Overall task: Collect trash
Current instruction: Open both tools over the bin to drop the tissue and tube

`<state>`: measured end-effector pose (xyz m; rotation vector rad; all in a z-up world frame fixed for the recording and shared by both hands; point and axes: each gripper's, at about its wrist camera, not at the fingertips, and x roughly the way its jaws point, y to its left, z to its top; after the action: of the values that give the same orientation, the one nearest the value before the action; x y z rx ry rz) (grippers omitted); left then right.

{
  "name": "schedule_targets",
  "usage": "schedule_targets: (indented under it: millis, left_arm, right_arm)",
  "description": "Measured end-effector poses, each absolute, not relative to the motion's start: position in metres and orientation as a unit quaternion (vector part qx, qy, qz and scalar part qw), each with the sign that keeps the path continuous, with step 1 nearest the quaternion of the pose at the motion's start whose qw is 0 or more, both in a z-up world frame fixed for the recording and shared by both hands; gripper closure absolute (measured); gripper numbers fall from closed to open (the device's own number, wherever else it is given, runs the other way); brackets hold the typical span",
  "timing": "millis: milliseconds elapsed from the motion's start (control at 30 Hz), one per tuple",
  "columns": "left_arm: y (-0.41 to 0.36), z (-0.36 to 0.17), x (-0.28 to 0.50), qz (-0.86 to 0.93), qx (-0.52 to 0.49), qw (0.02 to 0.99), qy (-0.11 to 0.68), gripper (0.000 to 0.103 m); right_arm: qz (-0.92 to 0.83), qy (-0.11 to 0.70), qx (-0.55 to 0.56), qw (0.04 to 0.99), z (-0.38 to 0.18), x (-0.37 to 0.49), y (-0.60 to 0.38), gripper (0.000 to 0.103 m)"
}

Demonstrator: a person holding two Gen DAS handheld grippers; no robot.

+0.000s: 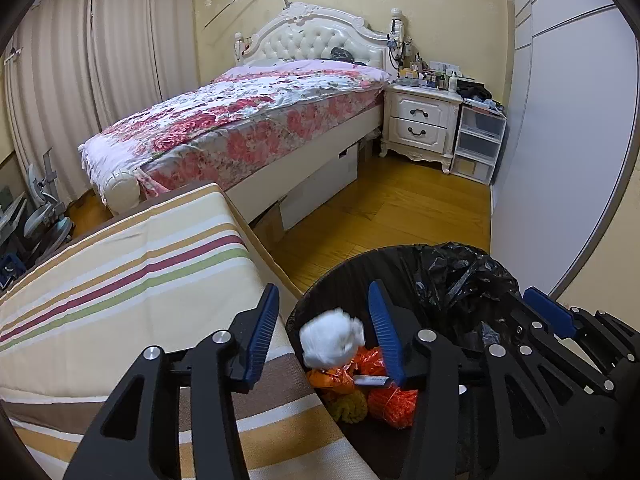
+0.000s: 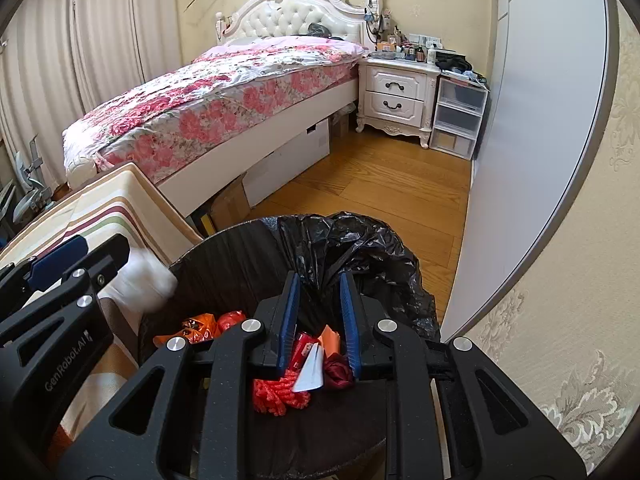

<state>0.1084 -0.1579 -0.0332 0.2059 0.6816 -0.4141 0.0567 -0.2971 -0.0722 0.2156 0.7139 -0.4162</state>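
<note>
The left gripper [image 1: 324,340] is spread over the near left rim of a dark round trash bin [image 2: 224,248], its blue pads well apart, and a blurred white wad of tissue [image 1: 330,338] sits in the gap between them without either pad pressing on it; in the right wrist view the same white wad [image 2: 146,280] shows as a smear just beside the left gripper's tip, at the bin's left edge. The right gripper [image 2: 318,320] is pressed almost together, with only a narrow slot between its blue pads, and it holds nothing; it hangs over the middle of the bin. The bin is lined with a crumpled black plastic bag [image 2: 360,248] bunched along its far right rim. Inside lie orange wrappers [image 1: 340,376], orange-red yarn-like netting [image 2: 280,392], a folded white paper slip [image 2: 310,370] and a dark red scrap [image 2: 338,372]. A striped cushion [image 1: 120,280] lies against the bin's left side. Beyond it stand a bed with a pink floral cover [image 1: 240,120] and a white nightstand [image 1: 420,120] on the wooden floor [image 1: 400,208]
</note>
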Motion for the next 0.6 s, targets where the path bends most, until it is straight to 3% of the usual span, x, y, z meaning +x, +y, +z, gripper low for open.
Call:
schedule_targets:
  millis: [267,600]
  left_arm:
    - [-0.156,-0.0326,0.1115,-0.197,0.096,0.918,0.329,0.033]
    - [-0.151,-0.0311,0.1123,-0.181,0.091,0.924,0.326,0.025]
  right_arm:
    - [-0.219,0.337,0.105,0.91,-0.0694,0.0529,-0.2998,0.061]
    - [-0.237,0.328,0.101,0.909,-0.0664,0.0507,-0.3025,0.045]
